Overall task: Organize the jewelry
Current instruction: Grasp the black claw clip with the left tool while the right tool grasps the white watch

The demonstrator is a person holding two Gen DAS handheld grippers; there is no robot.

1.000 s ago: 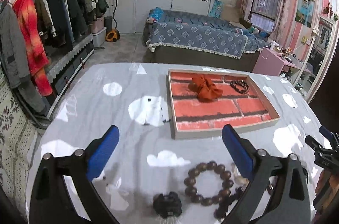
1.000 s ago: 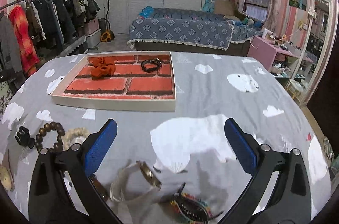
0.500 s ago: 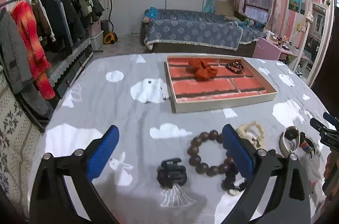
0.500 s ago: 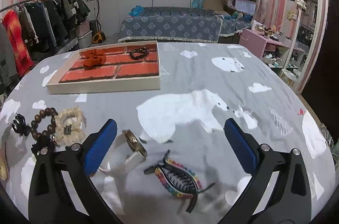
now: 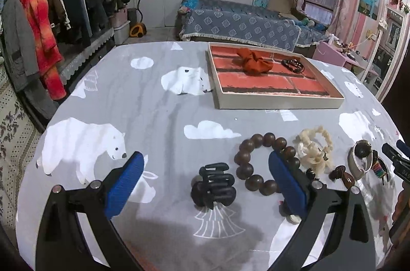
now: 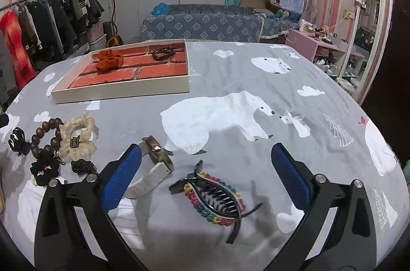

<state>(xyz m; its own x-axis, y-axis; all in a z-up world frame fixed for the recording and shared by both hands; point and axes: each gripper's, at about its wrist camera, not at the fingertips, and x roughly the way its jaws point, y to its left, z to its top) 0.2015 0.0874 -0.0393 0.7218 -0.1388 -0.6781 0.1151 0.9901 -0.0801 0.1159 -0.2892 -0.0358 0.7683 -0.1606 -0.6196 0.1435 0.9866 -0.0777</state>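
Note:
My left gripper hangs open just above a black claw clip. Right of the clip lie a brown bead bracelet and a cream scrunchie. My right gripper is open over a rainbow hair clip, with a white-strap watch by its left finger. The brick-patterned tray holds an orange scrunchie and a black bracelet. The cream scrunchie and the bead bracelet also show in the right wrist view.
A grey polar-bear cloth covers the table. A small black scrunchie and a dark knot lie at the left. Beyond the table are a clothes rack, a bed and a pink side table.
Both grippers have drawn back toward the near table edge and lowered. The black claw clip and the rainbow clip now lie between their open fingers, and the tray sits farther off.

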